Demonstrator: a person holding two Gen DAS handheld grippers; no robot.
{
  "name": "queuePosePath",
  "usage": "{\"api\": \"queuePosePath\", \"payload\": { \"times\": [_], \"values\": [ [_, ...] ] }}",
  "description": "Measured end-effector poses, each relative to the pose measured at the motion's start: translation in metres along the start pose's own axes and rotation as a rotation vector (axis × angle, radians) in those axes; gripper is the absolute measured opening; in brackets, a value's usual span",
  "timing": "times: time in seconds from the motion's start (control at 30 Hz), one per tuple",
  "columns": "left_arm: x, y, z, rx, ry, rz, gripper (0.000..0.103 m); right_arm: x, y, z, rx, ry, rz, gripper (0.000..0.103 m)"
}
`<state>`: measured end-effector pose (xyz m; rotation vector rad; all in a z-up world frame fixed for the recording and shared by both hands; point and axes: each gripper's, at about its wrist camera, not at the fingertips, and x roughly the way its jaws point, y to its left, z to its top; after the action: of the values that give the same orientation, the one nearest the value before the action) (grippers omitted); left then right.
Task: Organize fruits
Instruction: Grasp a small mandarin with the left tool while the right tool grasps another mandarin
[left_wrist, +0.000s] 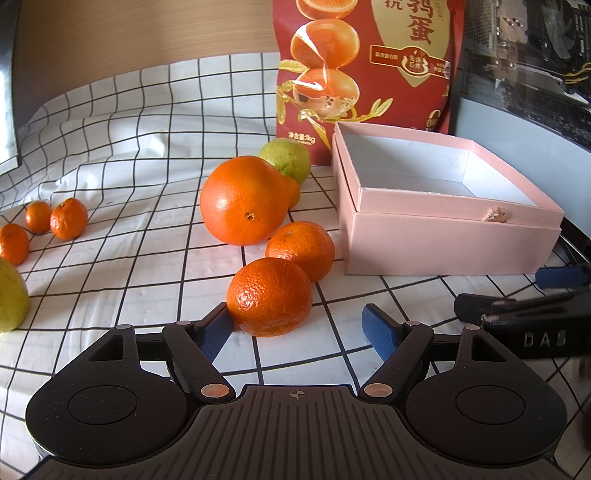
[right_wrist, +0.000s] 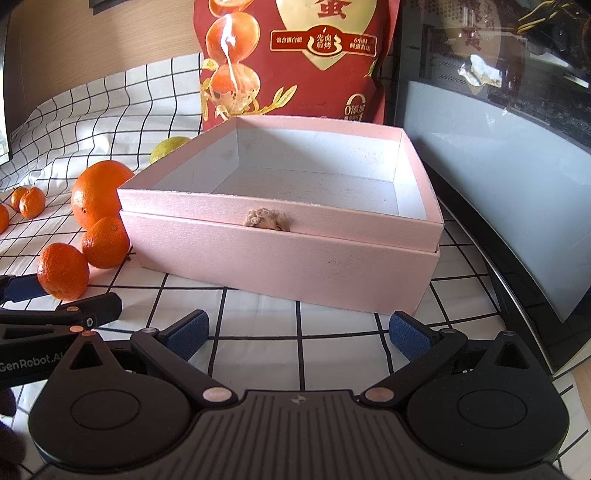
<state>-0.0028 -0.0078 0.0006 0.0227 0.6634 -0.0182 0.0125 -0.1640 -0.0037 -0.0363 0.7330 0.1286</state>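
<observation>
My left gripper (left_wrist: 297, 326) is open, low over the checked cloth. A mandarin (left_wrist: 269, 296) lies just ahead between its blue pads, touching the left pad (left_wrist: 216, 332). Behind it are a second mandarin (left_wrist: 301, 250), a big orange (left_wrist: 243, 200) and a green citrus (left_wrist: 286, 158). The open, empty pink box (left_wrist: 448, 236) stands to the right. My right gripper (right_wrist: 297, 332) is open and empty, just in front of the pink box (right_wrist: 280, 254). The near mandarin (right_wrist: 62, 275) and the big orange (right_wrist: 96, 192) show at its left.
Three small mandarins (left_wrist: 68, 218) and a yellow-green fruit (left_wrist: 9, 295) lie at the far left. A red snack bag (left_wrist: 364, 62) stands behind the box. A grey and black appliance (right_wrist: 498, 192) borders the right side. The right gripper's body (left_wrist: 524, 325) sits right of my left gripper.
</observation>
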Motion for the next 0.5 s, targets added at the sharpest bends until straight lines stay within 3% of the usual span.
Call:
{"api": "queuePosePath", "payload": {
  "times": [0.07, 0.17, 0.33, 0.43, 0.5],
  "values": [
    [-0.004, 0.003, 0.000, 0.019, 0.019, -0.026, 0.079, 0.002, -0.002, 0.006, -0.007, 0.049, 0.011, 0.103],
    [-0.018, 0.014, -0.003, 0.027, 0.054, -0.061, 0.072, 0.000, -0.002, 0.004, -0.003, 0.048, 0.016, 0.103],
    [-0.051, 0.058, -0.014, -0.033, 0.102, -0.056, 0.070, 0.000, 0.002, 0.008, -0.009, 0.083, 0.010, 0.103],
    [-0.072, 0.084, -0.017, -0.095, 0.112, -0.042, 0.070, -0.005, 0.020, 0.009, -0.052, 0.075, 0.087, 0.094],
    [-0.086, 0.100, -0.018, -0.126, 0.114, -0.011, 0.070, -0.013, 0.041, 0.007, -0.103, 0.037, 0.142, 0.094]
  ]
}}
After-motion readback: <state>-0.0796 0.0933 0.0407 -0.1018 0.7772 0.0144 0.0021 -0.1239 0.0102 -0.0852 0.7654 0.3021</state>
